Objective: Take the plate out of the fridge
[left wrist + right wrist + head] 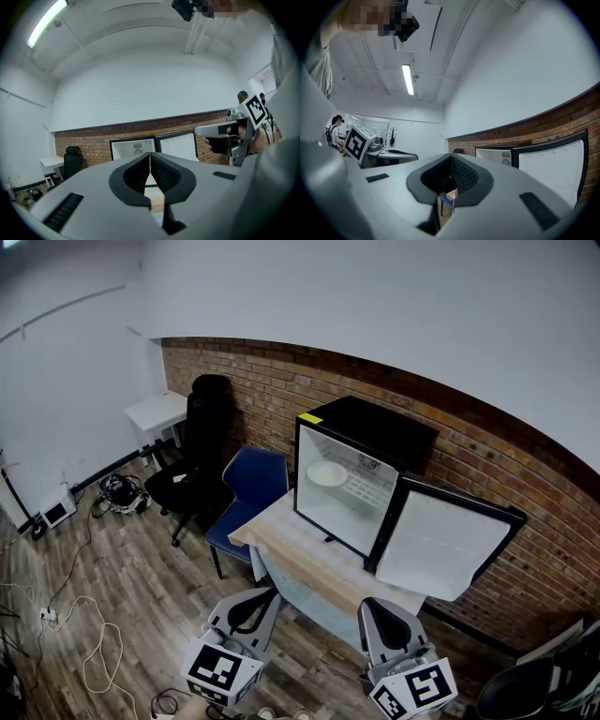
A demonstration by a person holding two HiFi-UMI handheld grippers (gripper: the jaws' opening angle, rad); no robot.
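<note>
Holding 2 claws low and side by side, short of the table [309, 557]. Left claw [255, 604]: pads pressed together, pinching nothing. Right claw [378, 611]: likewise closed tip to tip, empty. Ahead of both, standing on the table: a black fridge [375, 432], its door [448, 542] swung wide open on the right claw's side. Inside, on a white shelf in the upper part, well beyond either claw: the plate [327, 473], white, lying flat, touched by neither. Left of the left claw and farther off: a blue chair [251, 486] at the table's end, a black office chair [199, 442] beyond it. In the left claw's own view, open fridge straight past the closed tips, right claw off to the right.
</note>
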